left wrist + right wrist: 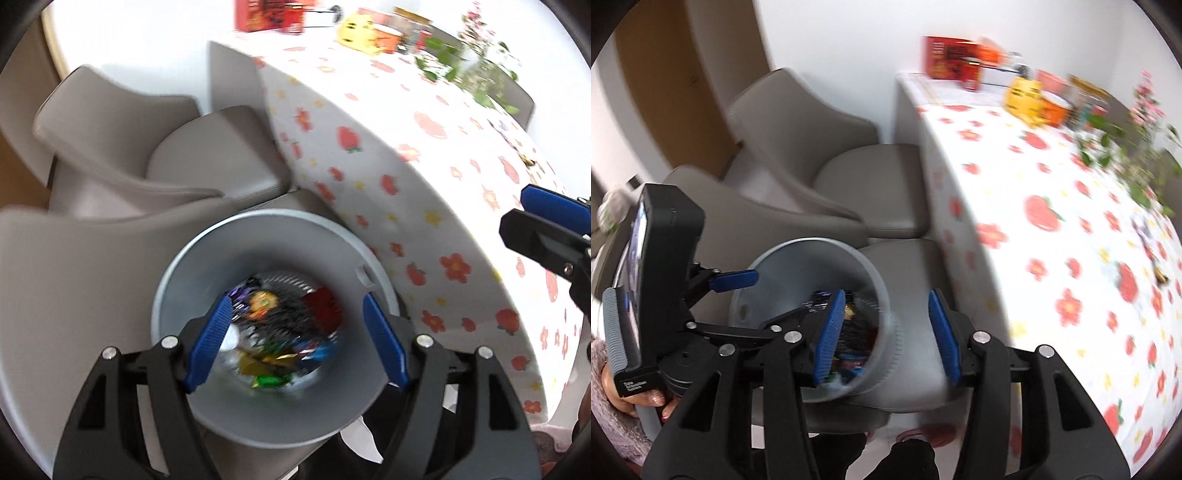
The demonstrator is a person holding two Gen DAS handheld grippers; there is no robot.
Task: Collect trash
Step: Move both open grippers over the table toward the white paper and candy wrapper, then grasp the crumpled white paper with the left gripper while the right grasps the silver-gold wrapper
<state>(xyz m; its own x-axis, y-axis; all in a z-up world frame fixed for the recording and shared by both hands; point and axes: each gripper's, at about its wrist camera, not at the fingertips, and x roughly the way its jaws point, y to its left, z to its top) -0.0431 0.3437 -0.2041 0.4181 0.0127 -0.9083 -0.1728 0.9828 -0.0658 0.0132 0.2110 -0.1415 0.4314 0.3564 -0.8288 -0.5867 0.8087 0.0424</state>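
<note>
A pale grey bin point(258, 221) stands on a chair seat beside the table, with several bright candy wrappers point(280, 332) lying at its bottom. My left gripper point(295, 314) hangs open right over the bin's mouth, nothing between its blue pads. At the right edge of that view is the right gripper point(546, 221). In the right wrist view my right gripper point(886, 306) is open and empty over the bin's point(798, 247) near rim. A few small wrappers point(1161, 277) lie on the tablecloth at the far right.
Grey padded chairs point(207, 155) stand left of the table with the flowered cloth point(424, 192). Red boxes point(953, 59), a yellow cup point(1023, 96) and a leafy plant point(1137, 162) stand at the table's far end. A hand point(646, 400) holds the left gripper's handle.
</note>
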